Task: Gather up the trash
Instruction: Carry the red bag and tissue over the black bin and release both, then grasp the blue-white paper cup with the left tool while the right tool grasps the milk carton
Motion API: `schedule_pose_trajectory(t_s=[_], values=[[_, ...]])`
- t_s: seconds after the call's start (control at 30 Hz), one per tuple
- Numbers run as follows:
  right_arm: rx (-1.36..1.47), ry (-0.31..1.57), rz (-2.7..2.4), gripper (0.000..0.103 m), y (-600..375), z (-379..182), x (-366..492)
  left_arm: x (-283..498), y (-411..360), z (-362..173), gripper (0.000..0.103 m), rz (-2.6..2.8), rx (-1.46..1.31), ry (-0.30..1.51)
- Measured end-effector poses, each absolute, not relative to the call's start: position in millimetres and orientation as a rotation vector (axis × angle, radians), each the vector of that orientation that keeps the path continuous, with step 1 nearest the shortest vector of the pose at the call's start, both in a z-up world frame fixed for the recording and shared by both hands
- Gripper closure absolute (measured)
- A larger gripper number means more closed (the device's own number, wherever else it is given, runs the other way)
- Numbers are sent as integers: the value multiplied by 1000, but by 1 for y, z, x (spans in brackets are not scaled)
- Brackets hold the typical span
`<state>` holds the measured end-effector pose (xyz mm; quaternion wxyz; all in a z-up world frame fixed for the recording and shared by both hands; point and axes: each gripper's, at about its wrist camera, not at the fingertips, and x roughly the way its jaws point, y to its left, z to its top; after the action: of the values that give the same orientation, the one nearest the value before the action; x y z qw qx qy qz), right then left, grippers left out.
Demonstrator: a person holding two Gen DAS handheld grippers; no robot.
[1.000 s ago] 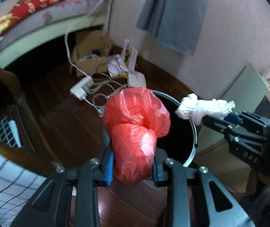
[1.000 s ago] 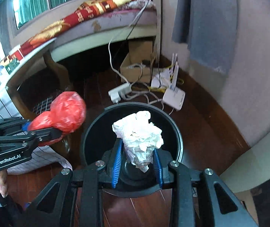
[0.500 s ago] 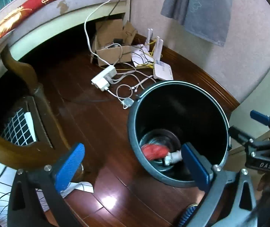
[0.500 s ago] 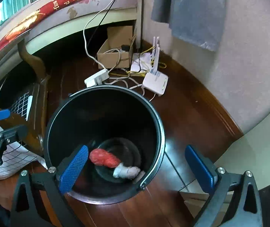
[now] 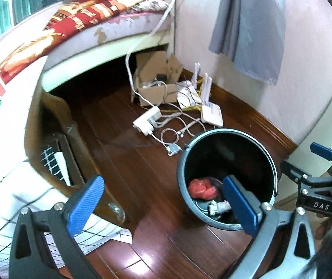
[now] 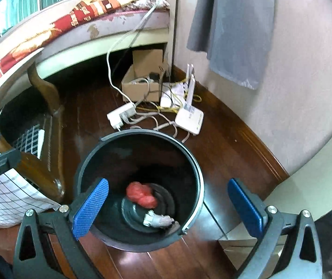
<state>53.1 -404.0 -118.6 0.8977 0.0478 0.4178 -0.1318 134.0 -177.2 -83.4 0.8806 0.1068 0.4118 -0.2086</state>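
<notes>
Both grippers are spread wide with nothing between their blue pads. The left gripper hangs above the wooden floor, its right finger crossing in front of the bin's near rim. The right gripper is held over the black bin. At the bottom of the bin lie a red plastic bag and a white wad, probably crumpled paper, close beside each other.
</notes>
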Motion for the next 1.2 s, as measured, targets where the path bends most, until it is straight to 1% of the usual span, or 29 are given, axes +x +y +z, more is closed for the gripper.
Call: schedule_pose_trajectory(t_s=[0.23,0.57,0.8,1.0,1.2], values=[[64,794,-213,0,-368,-83,63,131,-140,-52,1,-363,178,788],[13,734,-107,0,-309,-55,77,125,-76,-25,1,-247,112,725],[-29,704,-10,0,-258,-44,91,113,-24,-13,1,-158,73,686],[-49,669,72,0,-217,-33,101,107,35,-3,1,-68,21,633],[-54,651,159,0,-171,-31,119,125,86,-7,2,27,-26,625]])
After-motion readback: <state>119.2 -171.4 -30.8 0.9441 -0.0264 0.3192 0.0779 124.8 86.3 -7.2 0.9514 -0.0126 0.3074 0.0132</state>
